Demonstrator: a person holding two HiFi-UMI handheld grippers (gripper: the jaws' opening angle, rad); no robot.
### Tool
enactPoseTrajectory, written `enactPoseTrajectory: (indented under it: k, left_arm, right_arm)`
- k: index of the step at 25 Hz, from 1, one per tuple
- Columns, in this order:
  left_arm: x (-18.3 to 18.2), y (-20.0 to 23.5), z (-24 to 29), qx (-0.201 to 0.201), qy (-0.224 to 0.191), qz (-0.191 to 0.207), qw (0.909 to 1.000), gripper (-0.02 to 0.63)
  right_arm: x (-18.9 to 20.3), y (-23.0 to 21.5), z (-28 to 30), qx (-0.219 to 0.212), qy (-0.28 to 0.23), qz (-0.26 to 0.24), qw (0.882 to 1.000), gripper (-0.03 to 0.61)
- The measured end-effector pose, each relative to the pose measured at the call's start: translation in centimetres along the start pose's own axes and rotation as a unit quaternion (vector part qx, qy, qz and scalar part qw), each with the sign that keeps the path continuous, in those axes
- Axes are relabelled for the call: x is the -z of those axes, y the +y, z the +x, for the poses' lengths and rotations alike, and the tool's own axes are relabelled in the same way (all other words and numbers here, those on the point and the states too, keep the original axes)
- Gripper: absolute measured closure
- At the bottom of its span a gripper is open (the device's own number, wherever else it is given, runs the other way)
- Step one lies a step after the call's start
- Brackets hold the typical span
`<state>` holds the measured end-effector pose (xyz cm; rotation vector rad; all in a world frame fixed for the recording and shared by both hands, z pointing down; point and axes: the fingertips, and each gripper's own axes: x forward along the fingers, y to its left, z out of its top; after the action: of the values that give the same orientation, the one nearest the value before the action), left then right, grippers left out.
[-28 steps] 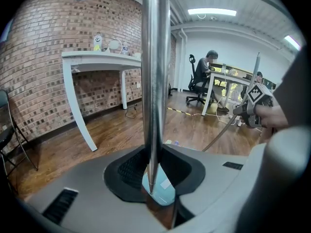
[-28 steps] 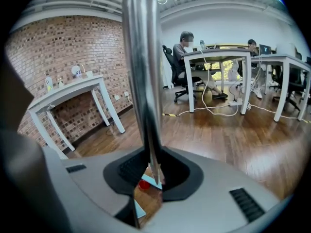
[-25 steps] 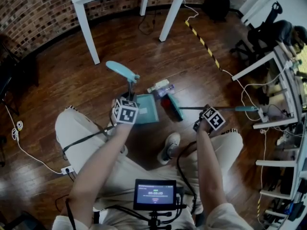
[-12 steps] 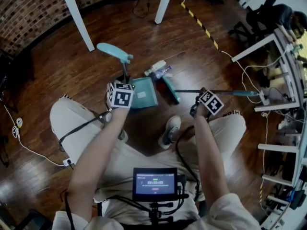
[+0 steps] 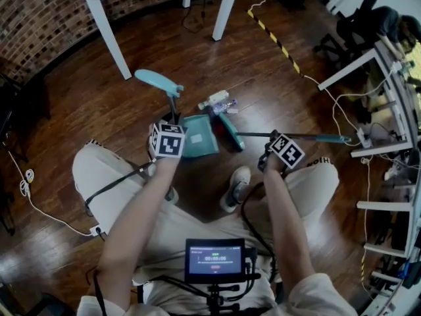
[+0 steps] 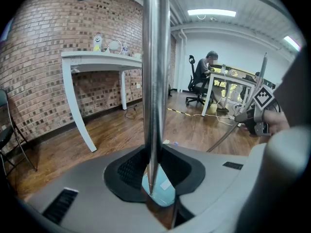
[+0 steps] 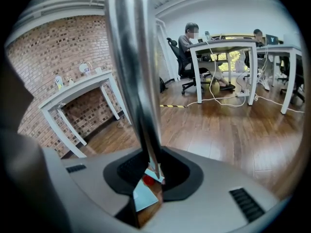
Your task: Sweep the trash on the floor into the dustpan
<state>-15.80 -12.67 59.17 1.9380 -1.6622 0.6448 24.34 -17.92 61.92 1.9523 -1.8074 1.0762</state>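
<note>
A loose cable (image 5: pixel 29 203) trails over the wooden floor (image 5: pixel 131 110) at the far left, below a brick wall (image 5: pixel 39 18). Next to it stand the legs of a white worktop (image 5: pixel 105 35); the left gripper view shows a bottle and a few small items on its top.

Right of that leg, a teal grip (image 5: pixel 158 82) tops an upright metal pole (image 6: pixel 155 81) that runs down to the teal dustpan (image 5: pixel 198 137), which rests on the floor in front of the person's knees. The left tongs (image 5: pixel 172 129) are closed tight on this pole, and the pan shows just beneath them in their own view.

The trash (image 5: pixel 219 101), a pale bottle-like piece with a purplish scrap against it, lies on the floor just past the dustpan's far right corner, outside the pan. The broom (image 5: pixel 230 131) has its teal head on the floor just beside the pan's right edge, its far end near the trash.

The broom's long handle (image 5: pixel 309 137) stretches away to the right. The right tongs (image 5: pixel 273 145) are clamped on it close to the head end, and the handle fills the gap between their jaws.

A shoe (image 5: pixel 233 188) sits between the two arms, and a small monitor (image 5: pixel 213 260) hangs at the person's waist. A yellow-and-black strip (image 5: pixel 276 41) crosses the floor toward more worktops and an office chair (image 5: pixel 368 25) at the far right.
</note>
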Motion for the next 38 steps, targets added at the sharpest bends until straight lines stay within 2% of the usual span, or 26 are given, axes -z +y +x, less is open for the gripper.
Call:
enactPoseTrajectory:
  k: [19,23,28,33,38]
  left_arm:
    - [0.1,0.1,0.1,0.0,0.0,0.004,1.0,0.538]
    - [0.1,0.0,0.1,0.005,0.001,0.007,1.0,0.538]
    - [0.1,-0.1,0.0,0.006,0.003,0.002,1.0,0.538]
    - [0.1,-0.1,-0.1,0.007,0.006,0.008,0.9999,0.538]
    - [-0.9,-0.4,-0.4,-0.003,-0.007,0.054,0.9985,0.538]
  right_arm:
    - [2.3,2.2,-2.7,-0.031,0.021,0.022,0.999,0.477]
    - [0.6,2.8,-3.3,-0.048,-0.005,0.018,0.999,0.478]
    - [-3.6,3.1,-4.6,-0.055,-0.047,-0.012,0.997,0.478]
    - [-7.3,1.6,-4.7,-0.035,-0.078,-0.04,0.996,0.477]
    - [-8.8,0.5,-3.4,0.003,-0.09,-0.08,0.993,0.477]
